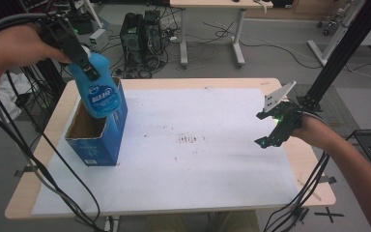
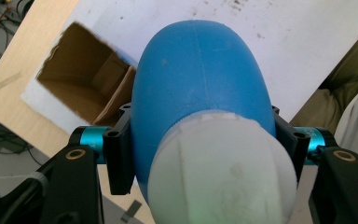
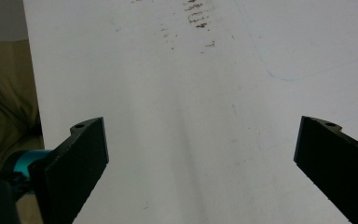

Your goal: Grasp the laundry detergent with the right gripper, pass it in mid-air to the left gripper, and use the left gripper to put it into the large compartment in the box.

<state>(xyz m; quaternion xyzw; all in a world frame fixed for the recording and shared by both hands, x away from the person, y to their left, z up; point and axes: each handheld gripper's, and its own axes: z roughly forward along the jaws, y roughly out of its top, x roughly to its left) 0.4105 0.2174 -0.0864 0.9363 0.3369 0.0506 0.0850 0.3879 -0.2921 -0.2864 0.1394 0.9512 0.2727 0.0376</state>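
High view looks down on the table (image 1: 222,83); both gripper views look closely down at it.

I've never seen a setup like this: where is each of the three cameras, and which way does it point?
High view: above the person's side, facing forward and down on the table; both forearms show.
Left gripper view: rides the left tongs, looking down past the blue bottle at the open box.
Right gripper view: rides the open right tongs, facing the white sheet.
Shared: bottle, box, sheet.

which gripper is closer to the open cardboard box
Left. The left gripper holds the blue bottle right above the cardboard box at the table's left side. The right gripper hovers open near the table's right edge, across the white sheet.
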